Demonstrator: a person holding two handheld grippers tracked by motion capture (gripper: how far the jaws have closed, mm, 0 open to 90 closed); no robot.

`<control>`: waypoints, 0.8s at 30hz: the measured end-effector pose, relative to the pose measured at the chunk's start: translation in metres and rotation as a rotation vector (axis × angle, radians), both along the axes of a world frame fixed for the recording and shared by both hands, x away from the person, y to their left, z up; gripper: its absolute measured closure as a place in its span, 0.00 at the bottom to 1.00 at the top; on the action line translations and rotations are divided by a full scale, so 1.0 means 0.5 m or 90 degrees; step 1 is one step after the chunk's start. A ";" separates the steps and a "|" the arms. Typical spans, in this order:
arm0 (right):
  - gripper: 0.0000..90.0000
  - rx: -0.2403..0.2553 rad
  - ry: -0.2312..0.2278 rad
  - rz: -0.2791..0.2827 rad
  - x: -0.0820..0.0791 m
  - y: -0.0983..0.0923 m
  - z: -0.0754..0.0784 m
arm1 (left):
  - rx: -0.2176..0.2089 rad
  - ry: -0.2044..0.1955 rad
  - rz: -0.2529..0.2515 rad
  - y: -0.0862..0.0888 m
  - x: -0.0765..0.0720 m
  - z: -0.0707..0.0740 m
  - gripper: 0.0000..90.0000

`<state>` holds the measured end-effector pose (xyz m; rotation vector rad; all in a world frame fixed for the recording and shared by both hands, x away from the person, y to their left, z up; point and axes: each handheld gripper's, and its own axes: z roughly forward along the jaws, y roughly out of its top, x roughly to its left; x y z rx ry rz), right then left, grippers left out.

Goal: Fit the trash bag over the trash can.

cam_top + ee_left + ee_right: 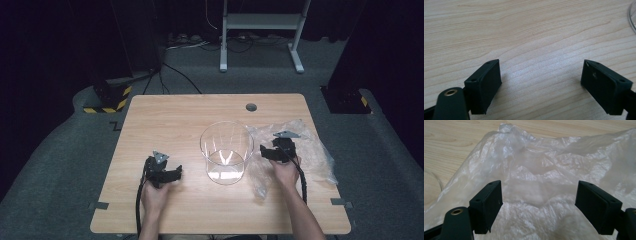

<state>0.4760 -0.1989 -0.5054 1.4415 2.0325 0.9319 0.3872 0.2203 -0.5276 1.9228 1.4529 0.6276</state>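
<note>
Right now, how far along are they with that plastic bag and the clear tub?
Barely started. Nothing looks done: the clear tub stands bare, no bag in it. In hand: the right tool hovers open over the crumpled plastic bag. Left, probably: grabbing the bag and getting it to the tub. The left tool waits open over the table.

– What is cut off or hidden here?

– In the left gripper view the clear tub [633, 17] shows as a sliver at the right edge. The plastic bag [554, 170] runs off the right gripper view's right and bottom edges, and the right hand [285, 170] covers part of it.

– And the bench [175, 120]?

– Its near edge is partly cut off below.
</note>
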 end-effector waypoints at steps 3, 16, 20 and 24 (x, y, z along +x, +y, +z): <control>0.25 0.015 -0.004 -0.009 0.015 0.010 -0.003 | 0.000 0.000 0.000 0.000 0.000 0.000 0.18; 0.34 -0.028 0.015 -0.013 0.041 0.048 -0.032 | 0.000 0.000 -0.001 0.000 0.000 0.000 0.18; 0.50 -0.015 0.001 0.007 0.040 0.050 -0.034 | 0.000 0.000 -0.001 0.000 0.000 0.000 0.18; 0.63 -0.012 -0.003 0.015 0.036 0.050 -0.034 | 0.001 0.000 0.000 0.000 0.001 0.000 0.18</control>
